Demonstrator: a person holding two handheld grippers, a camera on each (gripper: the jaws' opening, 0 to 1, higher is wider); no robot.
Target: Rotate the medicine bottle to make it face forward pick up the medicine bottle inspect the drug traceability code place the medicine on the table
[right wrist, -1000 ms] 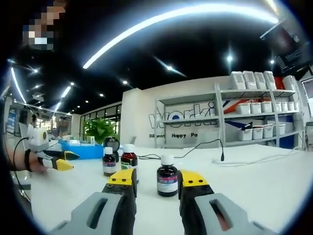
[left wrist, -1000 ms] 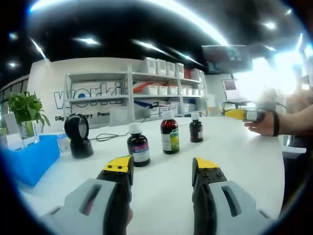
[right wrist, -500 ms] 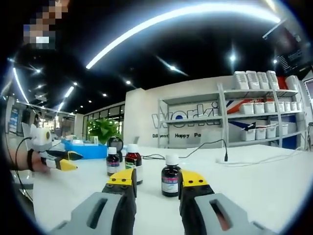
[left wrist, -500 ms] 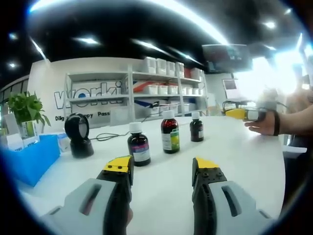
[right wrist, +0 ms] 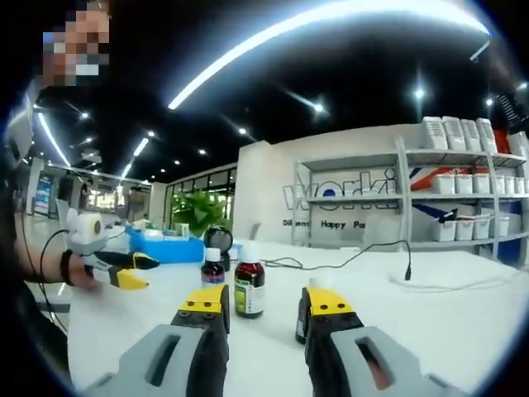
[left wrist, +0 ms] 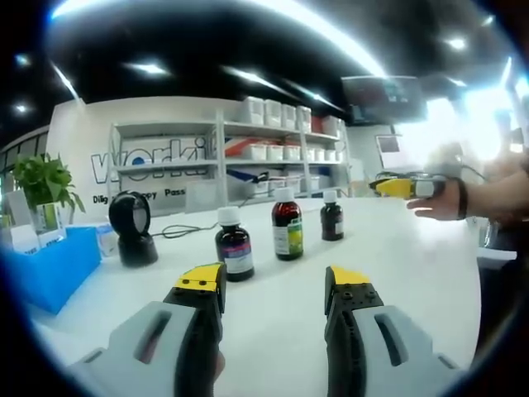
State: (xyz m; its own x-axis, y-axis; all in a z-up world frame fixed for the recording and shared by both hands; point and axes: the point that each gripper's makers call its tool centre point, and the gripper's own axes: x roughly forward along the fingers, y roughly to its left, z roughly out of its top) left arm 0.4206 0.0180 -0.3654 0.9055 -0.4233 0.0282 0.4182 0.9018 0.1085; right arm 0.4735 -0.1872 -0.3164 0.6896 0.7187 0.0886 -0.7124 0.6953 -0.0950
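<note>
Medicine bottle (right wrist: pixel 302 317) (upright) behind hand-held gripper (right wrist: pixel 263 303)

Bright ceiling light strips (left wrist: pixel 331 37), window glare (left wrist: pixel 463 124) at right, soft fisheye-bent edges.

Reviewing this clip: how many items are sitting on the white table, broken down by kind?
Dark brown glass medicine bottles with white caps: 3
Black ring-shaped barcode scanner on a stand: 1
Blue plastic bin: 1
Potted green plant: 1
Total: 6
</note>
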